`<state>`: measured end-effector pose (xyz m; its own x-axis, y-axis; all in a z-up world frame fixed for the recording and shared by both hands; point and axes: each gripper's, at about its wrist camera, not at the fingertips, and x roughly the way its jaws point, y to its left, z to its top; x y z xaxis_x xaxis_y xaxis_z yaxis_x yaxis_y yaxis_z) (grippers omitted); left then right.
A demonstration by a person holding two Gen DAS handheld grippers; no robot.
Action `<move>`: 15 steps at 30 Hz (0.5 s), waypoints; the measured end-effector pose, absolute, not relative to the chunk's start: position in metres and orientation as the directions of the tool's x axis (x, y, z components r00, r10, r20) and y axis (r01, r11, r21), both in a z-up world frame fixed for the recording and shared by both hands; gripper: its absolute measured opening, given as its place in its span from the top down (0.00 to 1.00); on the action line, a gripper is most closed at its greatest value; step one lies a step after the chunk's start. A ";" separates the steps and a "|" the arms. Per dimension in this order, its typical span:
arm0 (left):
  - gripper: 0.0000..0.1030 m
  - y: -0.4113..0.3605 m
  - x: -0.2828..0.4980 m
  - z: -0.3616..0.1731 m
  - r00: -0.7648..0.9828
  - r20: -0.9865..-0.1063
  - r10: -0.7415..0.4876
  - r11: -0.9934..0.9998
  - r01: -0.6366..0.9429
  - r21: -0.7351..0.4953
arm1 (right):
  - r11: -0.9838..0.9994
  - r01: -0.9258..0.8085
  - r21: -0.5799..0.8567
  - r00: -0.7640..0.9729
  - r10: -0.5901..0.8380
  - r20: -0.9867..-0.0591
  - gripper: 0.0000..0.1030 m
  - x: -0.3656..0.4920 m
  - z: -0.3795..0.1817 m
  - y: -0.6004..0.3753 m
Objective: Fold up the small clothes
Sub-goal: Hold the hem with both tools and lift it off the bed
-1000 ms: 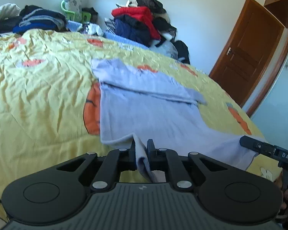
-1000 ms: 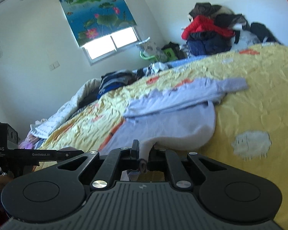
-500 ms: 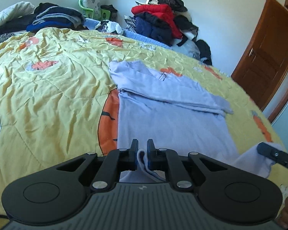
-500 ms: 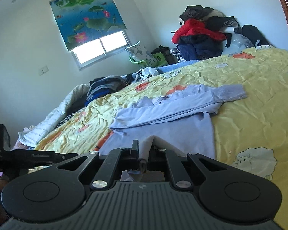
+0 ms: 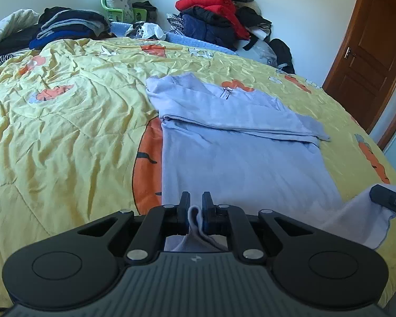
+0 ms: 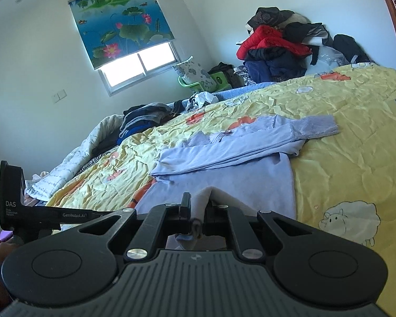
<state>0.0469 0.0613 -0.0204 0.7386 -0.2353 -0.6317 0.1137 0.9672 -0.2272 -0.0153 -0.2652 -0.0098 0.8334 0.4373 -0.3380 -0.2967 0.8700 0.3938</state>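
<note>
The left gripper is clenched on the near hem of the lilac top; the right gripper grips another corner of that hem. The top lies flat on the yellow quilt, sleeves folded across it. Beyond, piled clothes against the wall

A pale lilac-blue garment lies on a yellow quilt patterned with orange shapes and white sheep, a red jacket at twelve o'clock.
</note>
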 end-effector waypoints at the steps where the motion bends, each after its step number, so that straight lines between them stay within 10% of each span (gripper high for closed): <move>1: 0.91 0.062 0.050 -0.018 0.742 -0.629 -0.234 0.968 0.115 -0.224 | 0.870 -0.297 0.393 0.833 0.438 -0.339 0.89 -0.015 -0.010 -0.265; 15: 0.91 0.064 0.080 0.012 0.820 -0.548 -0.167 0.978 0.068 -0.196 | 0.889 -0.277 0.365 0.856 0.401 -0.327 0.89 0.027 0.007 -0.266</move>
